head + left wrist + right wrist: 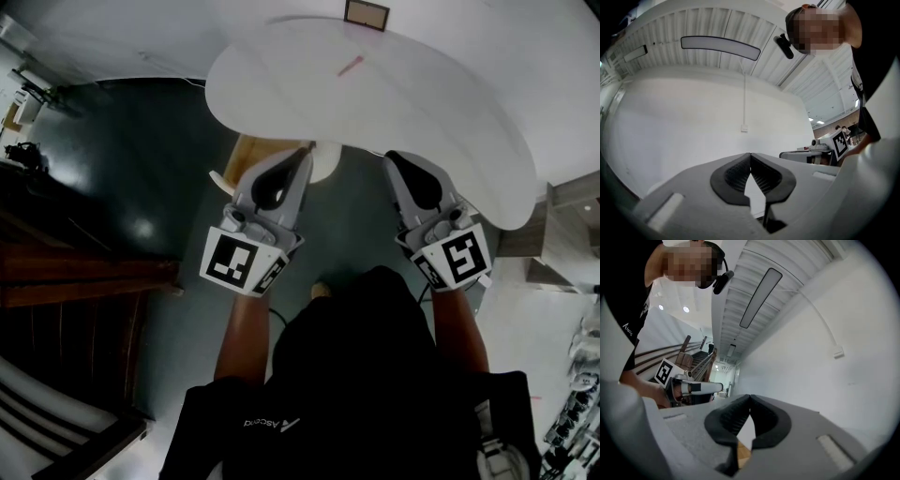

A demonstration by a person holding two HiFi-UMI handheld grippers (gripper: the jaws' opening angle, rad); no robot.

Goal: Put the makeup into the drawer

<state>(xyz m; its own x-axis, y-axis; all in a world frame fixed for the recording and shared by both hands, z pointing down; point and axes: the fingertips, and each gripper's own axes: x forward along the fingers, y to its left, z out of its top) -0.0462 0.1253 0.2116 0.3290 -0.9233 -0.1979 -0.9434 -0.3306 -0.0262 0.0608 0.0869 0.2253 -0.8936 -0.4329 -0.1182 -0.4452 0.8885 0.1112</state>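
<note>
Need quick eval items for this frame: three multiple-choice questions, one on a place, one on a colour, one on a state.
1. Where is the pink stick? A) on the floor B) on the table C) between jaws
2. What colour is the table? A) white B) black C) red
3. How is the left gripper? A) open wide B) shut on the stick C) shut, empty
Answers: B, it lies on the white top; A, plainly white in the head view; C, jaw tips meet, nothing between.
</note>
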